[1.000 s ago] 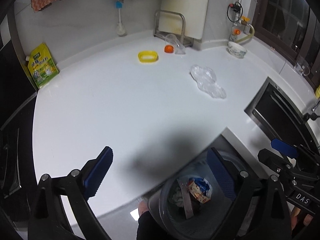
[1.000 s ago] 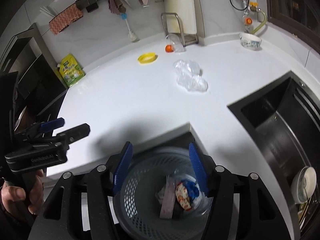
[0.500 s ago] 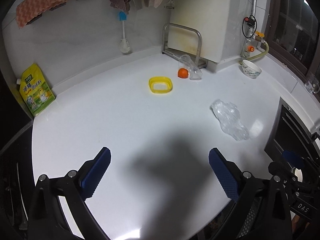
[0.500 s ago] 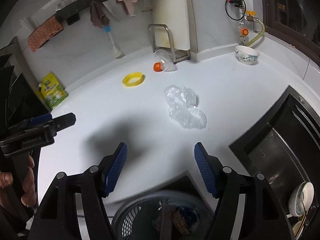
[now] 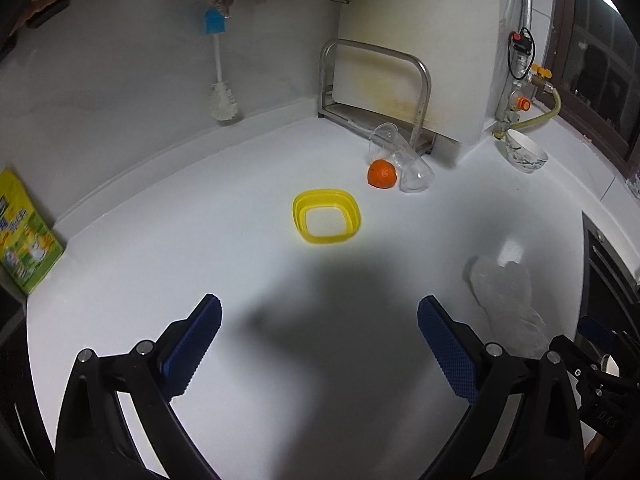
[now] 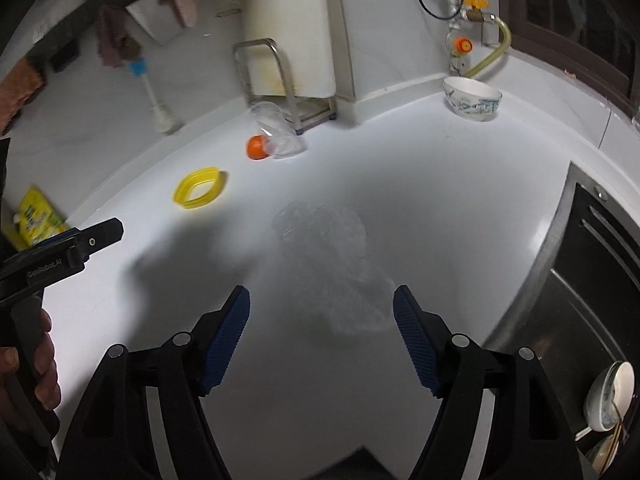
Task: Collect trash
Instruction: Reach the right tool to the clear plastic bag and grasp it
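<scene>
A crumpled clear plastic wrap [image 6: 332,256] lies on the white counter [image 6: 440,208], just ahead of my right gripper [image 6: 321,294]. The right jaws are opening, and nothing is pressed between the blue pads. In the left wrist view the same plastic wrap [image 5: 504,300] sits to the right of my left gripper [image 5: 320,308], which is open over bare counter. A yellow ring-shaped lid [image 5: 326,216] lies farther back. Behind it an orange [image 5: 382,173] rests against a tipped clear cup [image 5: 404,164]. The left gripper's body [image 6: 80,240] shows at the left, held by a hand.
A patterned bowl [image 6: 472,98] stands at the back right below a tap fitting. A dark sink [image 6: 580,280] holding dishes opens at the right. A steel rack [image 5: 376,92], a bottle brush [image 5: 222,92] and a yellow-green pouch [image 5: 24,240] line the back wall and left edge.
Both grippers moved forward from above the trash bin onto the counter, and the bin has left both views. The right jaws spread wider. The plastic wrap is now close ahead.
</scene>
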Motion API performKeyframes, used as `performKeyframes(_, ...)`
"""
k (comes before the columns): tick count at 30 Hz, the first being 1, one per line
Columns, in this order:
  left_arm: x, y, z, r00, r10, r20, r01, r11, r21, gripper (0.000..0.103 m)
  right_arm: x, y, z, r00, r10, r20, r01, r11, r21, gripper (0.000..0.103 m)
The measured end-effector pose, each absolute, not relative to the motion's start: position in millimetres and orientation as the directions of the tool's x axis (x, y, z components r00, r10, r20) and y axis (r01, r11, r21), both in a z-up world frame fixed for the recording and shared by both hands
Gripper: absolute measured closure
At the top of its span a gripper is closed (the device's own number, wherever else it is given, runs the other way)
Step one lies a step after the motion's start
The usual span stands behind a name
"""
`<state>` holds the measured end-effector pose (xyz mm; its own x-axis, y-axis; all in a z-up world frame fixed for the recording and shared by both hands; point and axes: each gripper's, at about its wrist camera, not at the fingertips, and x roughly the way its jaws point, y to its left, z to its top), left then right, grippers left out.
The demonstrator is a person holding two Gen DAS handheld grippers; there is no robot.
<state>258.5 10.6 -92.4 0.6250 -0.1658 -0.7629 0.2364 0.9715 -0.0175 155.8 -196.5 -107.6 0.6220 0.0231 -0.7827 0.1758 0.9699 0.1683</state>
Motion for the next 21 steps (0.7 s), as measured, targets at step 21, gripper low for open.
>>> performKeyframes(21,352.4,10.8,-135.6,0.576,-0.242,-0.781,0.270,0.958,-0.098,0.006,237.5,-179.1,-161.4,0.548,-0.065,-0.834,0.176,0.984,0.039,0.040)
